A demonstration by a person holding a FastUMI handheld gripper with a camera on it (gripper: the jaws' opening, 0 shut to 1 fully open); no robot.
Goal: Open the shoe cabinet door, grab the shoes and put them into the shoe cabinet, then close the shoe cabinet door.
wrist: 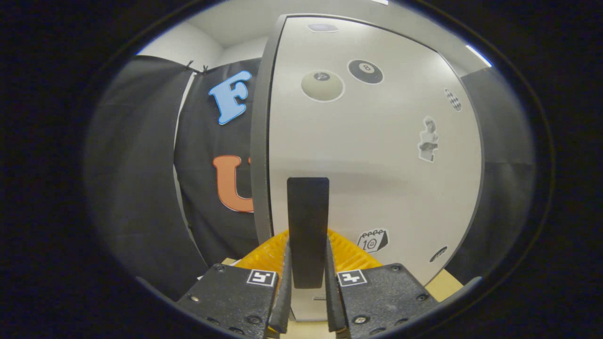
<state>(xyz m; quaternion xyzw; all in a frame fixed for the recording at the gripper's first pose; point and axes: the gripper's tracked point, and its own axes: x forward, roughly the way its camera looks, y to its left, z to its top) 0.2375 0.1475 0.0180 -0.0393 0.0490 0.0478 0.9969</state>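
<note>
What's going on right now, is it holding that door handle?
Gripper shut on the dark handle. Cabinet door dead ahead, stickers on its face. Nothing seen between fingers and door.

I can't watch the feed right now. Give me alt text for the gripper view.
The gripper is shut on the black upright door handle of the white shoe cabinet door, which stands right in front and carries several stickers. Black booth cloth hangs beyond the door's edge.
</note>
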